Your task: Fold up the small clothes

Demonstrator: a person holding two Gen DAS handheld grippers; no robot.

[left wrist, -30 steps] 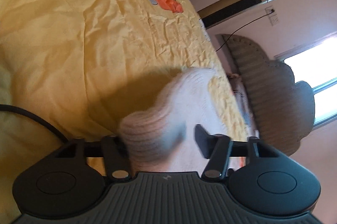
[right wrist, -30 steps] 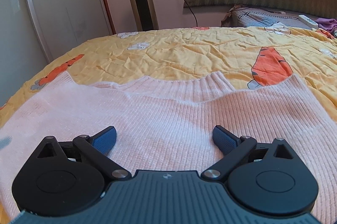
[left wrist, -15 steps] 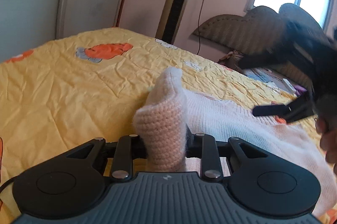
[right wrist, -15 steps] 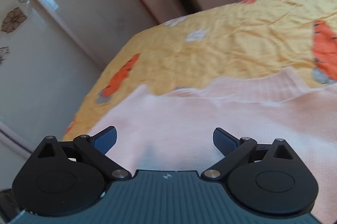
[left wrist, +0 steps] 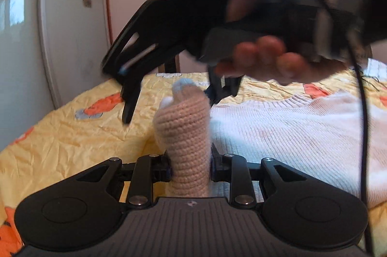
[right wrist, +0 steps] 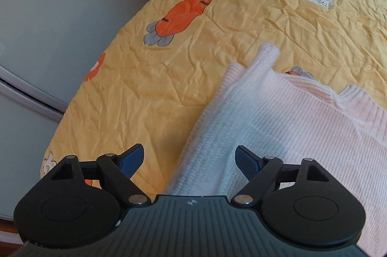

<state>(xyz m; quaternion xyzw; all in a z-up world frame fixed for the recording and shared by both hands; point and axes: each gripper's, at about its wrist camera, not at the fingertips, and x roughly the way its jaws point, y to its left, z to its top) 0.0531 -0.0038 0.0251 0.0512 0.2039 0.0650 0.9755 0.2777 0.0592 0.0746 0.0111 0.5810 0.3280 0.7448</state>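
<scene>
- Garment: a pale pink knitted sweater [right wrist: 302,126] lies on the yellow carrot-print bedspread [right wrist: 193,39]; its body is mostly flat, ribbed neckline [left wrist: 285,101] facing the far end of the bed.
- Left gripper [left wrist: 189,165]: the jaws are closed on a bunched fold of the knit, apparently a sleeve or side edge, which stands up as a thick roll [left wrist: 183,131] between the fingers.
- Right gripper [right wrist: 189,161]: the jaws stand wide apart and hold nothing. They hover just above the sweater's left-hand edge, where a narrow ribbed end [right wrist: 266,51] sticks up. In the left wrist view this tool, with the person's hand [left wrist: 271,58] around it, crosses overhead, blurred.
- Progress (judgement): folding looks barely begun. One edge is lifted; no finished crease shows, and most of the body is unfolded. Carrying the held part over the body, then folding the other side and the hem, appears to remain.
- Edges and room: the bedspread's curved border drops off near the sweater's left side, with a pale wardrobe door [right wrist: 48,15] beyond. Bare bedspread lies open ahead and to the left. The two tools work close together, so crossing paths is a likely risk.
</scene>
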